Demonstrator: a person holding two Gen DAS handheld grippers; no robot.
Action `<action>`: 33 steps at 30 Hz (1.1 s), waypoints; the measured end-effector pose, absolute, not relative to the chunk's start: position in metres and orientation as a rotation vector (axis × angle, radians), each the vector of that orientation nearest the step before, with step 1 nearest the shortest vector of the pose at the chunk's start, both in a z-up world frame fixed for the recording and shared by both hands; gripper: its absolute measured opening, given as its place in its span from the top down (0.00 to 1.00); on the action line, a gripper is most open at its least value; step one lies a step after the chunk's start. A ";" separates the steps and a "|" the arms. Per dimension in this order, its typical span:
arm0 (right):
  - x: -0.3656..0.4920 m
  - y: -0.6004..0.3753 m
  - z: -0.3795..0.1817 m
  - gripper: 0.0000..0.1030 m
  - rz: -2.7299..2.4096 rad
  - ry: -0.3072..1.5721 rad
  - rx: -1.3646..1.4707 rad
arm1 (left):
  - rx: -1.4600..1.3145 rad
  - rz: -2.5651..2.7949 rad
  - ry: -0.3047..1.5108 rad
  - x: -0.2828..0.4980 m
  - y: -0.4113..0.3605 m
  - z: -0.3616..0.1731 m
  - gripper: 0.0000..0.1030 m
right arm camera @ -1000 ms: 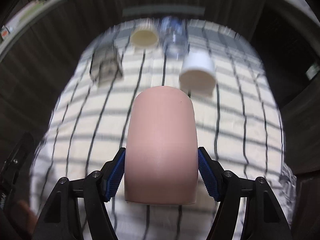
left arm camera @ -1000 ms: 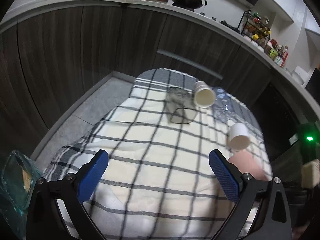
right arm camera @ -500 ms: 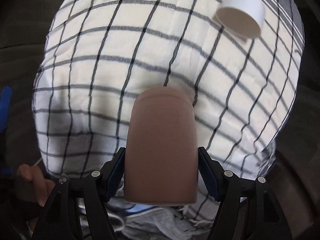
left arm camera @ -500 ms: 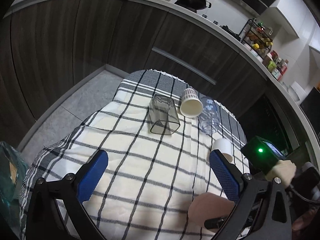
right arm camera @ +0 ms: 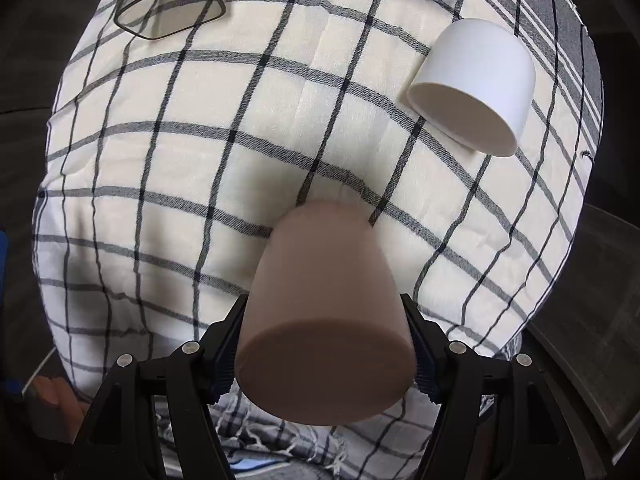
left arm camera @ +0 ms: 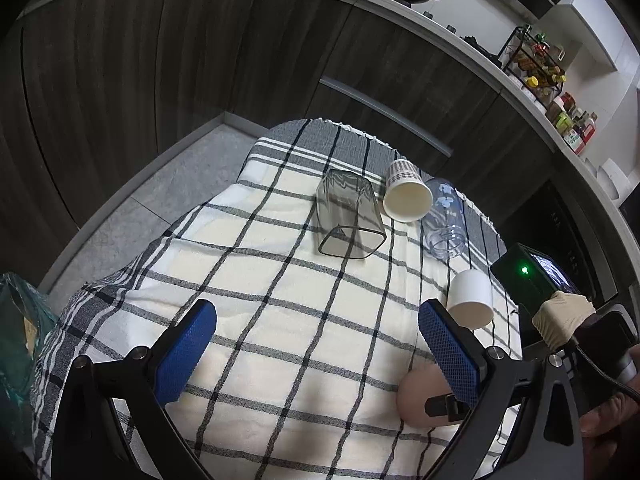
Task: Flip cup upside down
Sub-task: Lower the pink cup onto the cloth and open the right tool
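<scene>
The pink cup (right arm camera: 324, 320) has turned base-up in the right jaws' clench; left jaws released; four other cups lie sideways.

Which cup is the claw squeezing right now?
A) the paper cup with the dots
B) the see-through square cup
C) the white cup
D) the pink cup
D: in the right wrist view the pink cup sits clamped in the right gripper, while the other cups lie untouched on the cloth.
</scene>
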State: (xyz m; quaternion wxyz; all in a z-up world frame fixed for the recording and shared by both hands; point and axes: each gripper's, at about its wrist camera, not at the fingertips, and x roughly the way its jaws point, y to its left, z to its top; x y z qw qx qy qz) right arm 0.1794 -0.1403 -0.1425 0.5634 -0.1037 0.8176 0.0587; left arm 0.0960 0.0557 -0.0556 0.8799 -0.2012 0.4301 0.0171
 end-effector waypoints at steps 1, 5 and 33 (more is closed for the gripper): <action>0.179 -0.141 -0.143 0.32 0.139 1.923 -0.245 | -0.417 0.033 0.896 0.096 0.055 -0.056 0.00; 0.176 -0.142 -0.139 0.28 0.143 1.900 -0.245 | -0.411 0.031 0.900 0.096 0.055 -0.057 0.00; 0.046 -0.177 0.002 0.20 0.143 1.140 -0.013 | -0.226 0.021 0.732 -0.008 0.029 0.035 0.00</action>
